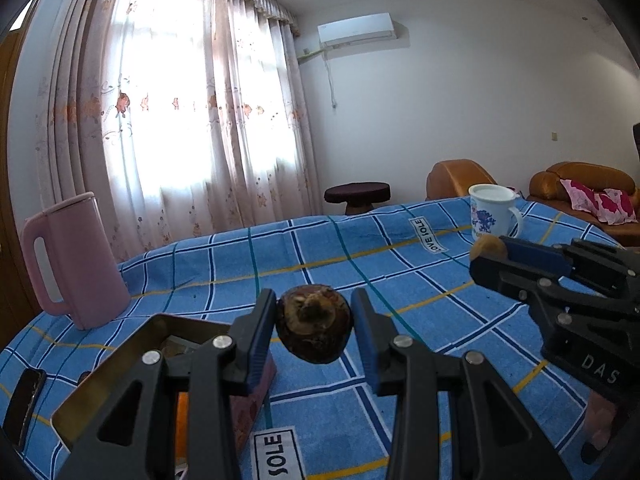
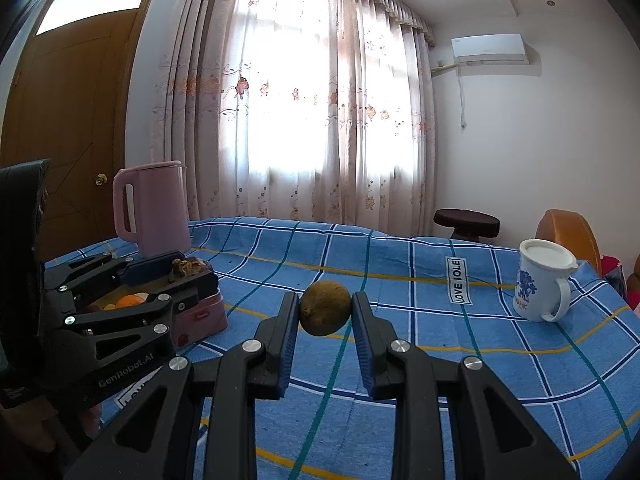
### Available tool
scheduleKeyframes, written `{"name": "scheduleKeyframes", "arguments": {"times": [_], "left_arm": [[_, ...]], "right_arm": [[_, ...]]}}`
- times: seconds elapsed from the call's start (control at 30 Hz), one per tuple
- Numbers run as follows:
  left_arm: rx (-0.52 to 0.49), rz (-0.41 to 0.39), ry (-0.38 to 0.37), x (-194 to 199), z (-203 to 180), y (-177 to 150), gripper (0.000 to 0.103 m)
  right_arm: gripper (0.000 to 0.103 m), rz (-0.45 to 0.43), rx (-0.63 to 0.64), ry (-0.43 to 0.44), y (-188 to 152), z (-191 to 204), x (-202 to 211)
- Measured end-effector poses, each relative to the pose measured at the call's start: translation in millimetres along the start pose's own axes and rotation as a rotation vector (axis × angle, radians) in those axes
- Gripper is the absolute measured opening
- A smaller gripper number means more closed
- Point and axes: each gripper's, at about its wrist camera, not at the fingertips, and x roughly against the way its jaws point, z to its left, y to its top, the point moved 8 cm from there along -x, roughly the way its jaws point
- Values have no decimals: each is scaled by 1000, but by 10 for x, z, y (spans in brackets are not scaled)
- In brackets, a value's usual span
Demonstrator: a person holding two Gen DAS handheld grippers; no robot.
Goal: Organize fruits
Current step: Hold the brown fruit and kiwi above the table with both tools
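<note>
Blue plaid counter [image 2: 500,360]: left tool [image 1: 314,330] clamps dark wrinkled fruit [image 1: 314,328]; right tool [image 2: 325,310] pinches round brownish-green fruit [image 2: 325,308]. Only right view shows oranges [image 2: 130,301] inside pink tin box [image 2: 200,316].

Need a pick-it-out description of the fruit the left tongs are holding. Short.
Start at the pink kettle on the blue checked cloth. In front of it sits a pink open box, and just above the box's right edge the left tongs grip the dark fruit. It is dark brown and wrinkled; the right tongs' fruit is smoother, olive-brown.
</note>
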Motion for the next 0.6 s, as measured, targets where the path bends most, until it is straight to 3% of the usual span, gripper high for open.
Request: {"name": "scheduleKeyframes", "arguments": {"times": [0.6], "left_arm": [[68, 24, 34, 129, 463, -148, 40]], "right_arm": [[28, 40, 32, 87, 0, 563, -231]]}}
